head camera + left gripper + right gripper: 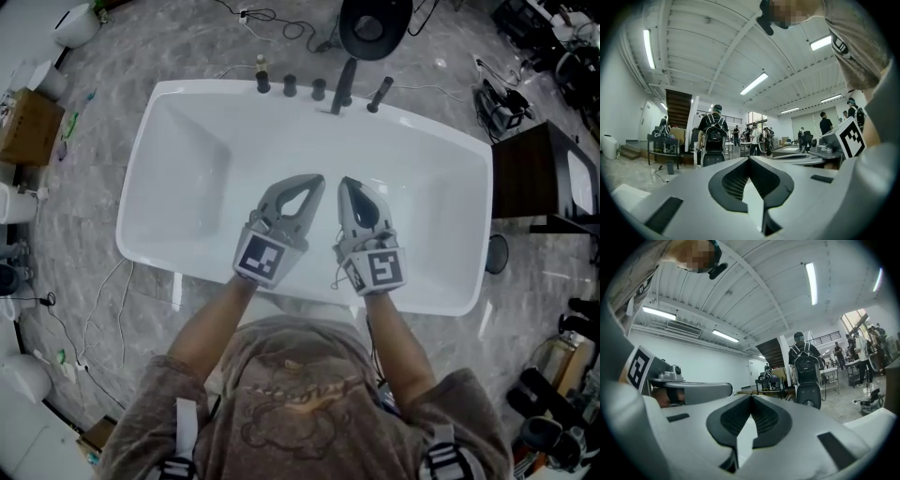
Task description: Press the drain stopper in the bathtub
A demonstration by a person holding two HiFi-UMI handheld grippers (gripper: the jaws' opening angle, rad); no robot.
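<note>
A white bathtub (187, 159) lies below me in the head view, with a black faucet (342, 89) and black knobs on its far rim. I see no drain stopper; the tub floor under the grippers is hidden. My left gripper (317, 180) and right gripper (345, 182) hang side by side above the tub's middle, tips pointing toward the faucet. Both are shut with nothing held. In the left gripper view the left gripper (749, 157) has its jaws meeting at the tip, and the right gripper (751, 396) shows the same in its own view. Both gripper views look out at the room, not the tub.
A dark cabinet (534, 178) stands right of the tub. Cables and boxes (28, 122) lie on the marble floor at left. A round black stand (375, 23) is behind the faucet. Several people (712, 131) stand farther off in the room.
</note>
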